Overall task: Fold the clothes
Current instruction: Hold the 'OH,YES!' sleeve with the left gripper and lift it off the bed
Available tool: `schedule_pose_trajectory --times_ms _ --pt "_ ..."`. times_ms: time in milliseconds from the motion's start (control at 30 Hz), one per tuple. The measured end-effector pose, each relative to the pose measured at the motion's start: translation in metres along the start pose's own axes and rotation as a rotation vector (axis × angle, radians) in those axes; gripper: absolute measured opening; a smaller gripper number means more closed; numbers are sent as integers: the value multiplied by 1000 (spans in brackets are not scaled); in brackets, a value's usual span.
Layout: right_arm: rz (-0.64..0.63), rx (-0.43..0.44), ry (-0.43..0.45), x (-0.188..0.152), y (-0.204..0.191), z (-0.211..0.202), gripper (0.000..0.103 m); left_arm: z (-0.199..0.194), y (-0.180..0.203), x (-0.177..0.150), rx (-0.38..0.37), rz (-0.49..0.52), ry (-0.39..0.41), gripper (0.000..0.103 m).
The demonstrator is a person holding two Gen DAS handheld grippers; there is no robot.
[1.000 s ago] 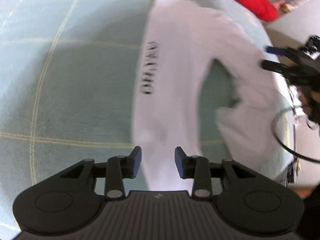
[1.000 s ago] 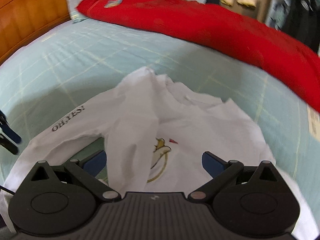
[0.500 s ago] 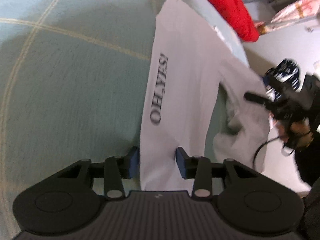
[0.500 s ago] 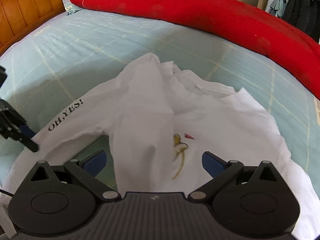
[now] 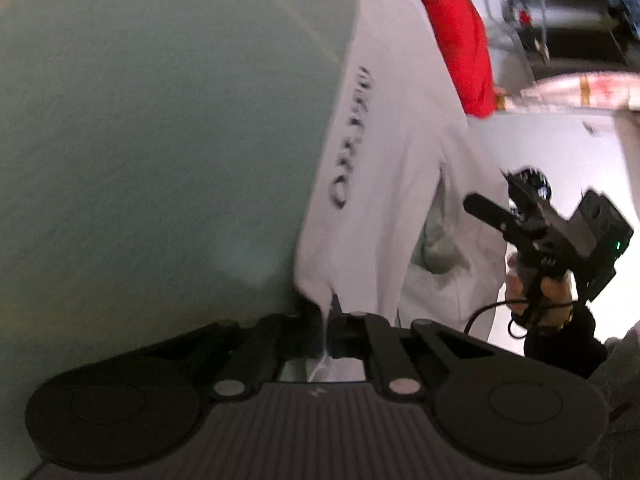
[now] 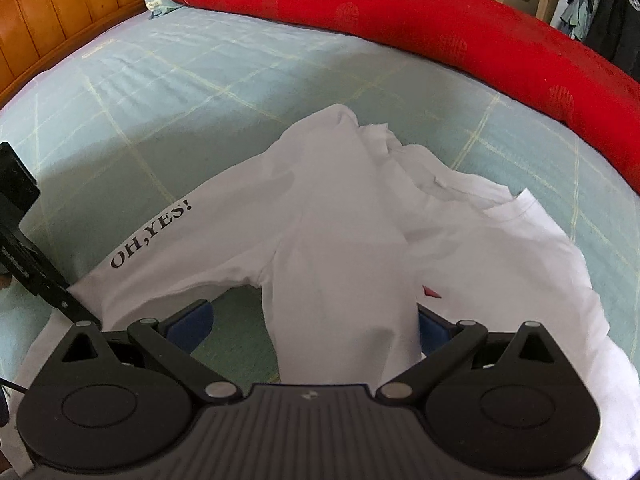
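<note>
Left tongs (image 5: 325, 326) are closing on the white shirt's (image 6: 340, 220) sleeve cuff; right tongs (image 6: 312, 320) gape wide.

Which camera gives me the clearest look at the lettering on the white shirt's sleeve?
The right wrist view: the lettering on the white shirt is sharp there and reads "OH,YES!". In the left wrist view the same lettering runs up the sleeve but is smeared by motion blur and cannot be read.
</note>
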State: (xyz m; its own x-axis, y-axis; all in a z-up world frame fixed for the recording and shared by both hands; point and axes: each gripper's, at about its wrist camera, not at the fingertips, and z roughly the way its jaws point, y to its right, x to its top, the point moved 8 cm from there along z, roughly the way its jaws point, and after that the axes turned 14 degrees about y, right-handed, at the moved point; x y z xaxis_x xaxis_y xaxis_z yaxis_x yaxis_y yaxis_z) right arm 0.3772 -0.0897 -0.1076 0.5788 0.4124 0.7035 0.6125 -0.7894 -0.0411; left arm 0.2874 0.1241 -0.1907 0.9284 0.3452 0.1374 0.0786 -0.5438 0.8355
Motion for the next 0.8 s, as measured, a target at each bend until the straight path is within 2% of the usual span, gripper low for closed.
schedule_pose_trajectory --times_ms 100,200,400,567,700,800 --pt "8 -5 1 1 -1 4 103 -4 5 0 11 67 -23 8" --pt "11 -6 0 2 0 3 103 -9 10 -2 50 88 -1 7" --pt "-8 -34 -5 -1 7 -1 103 -19 31 -1 175 212 4 4" --pt "3 -49 -3 -2 13 -6 103 -51 38 10 314 300 22 2" --pt "5 -53 7 -2 14 -9 103 -83 41 34 427 343 93 2" --pt "1 -59 13 -1 15 -10 103 -117 26 60 518 343 142 2"
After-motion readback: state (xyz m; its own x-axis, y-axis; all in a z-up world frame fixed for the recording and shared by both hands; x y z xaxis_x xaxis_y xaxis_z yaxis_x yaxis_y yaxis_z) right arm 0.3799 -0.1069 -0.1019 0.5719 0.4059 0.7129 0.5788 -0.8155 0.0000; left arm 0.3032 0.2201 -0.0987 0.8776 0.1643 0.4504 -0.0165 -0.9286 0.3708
